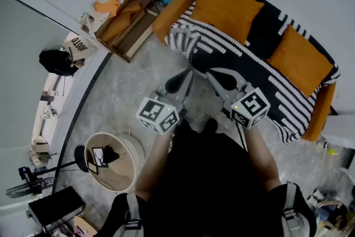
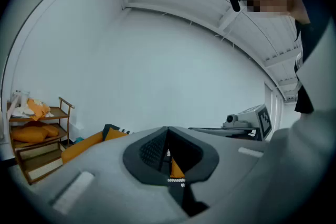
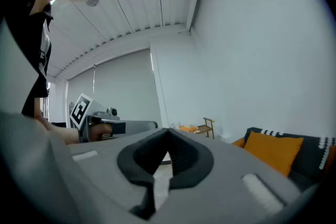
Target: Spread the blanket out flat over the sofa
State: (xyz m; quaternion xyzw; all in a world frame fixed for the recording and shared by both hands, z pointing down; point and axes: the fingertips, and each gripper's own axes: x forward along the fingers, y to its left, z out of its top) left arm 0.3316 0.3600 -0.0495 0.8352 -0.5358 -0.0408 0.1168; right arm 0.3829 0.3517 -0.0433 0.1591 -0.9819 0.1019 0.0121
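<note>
Two pairs of tongs, both clenched on nothing. The left tongs (image 2: 167,132) have their pads pressed tip to tip, with only a sliver of orange showing through behind them. The right tongs (image 3: 168,134) are pinched together the same way, empty. I'm holding them level, side by side, well short of the sofa (image 1: 173,8).

Straight ahead of both lies the blanket (image 1: 260,83), the black-and-white striped one, draped across seat and back, with two orange cushions (image 1: 228,8) on top of it. So I reckon the spreading is mostly done.

Ahead of the left tongs, though, the near corner (image 1: 183,36) looks bunched and rumpled, while beyond the right tongs the hem hangs over the front edge. Next move, as I judge it: open the left tongs, reach forward, pinch that corner and draw it flat toward the armrest.
</note>
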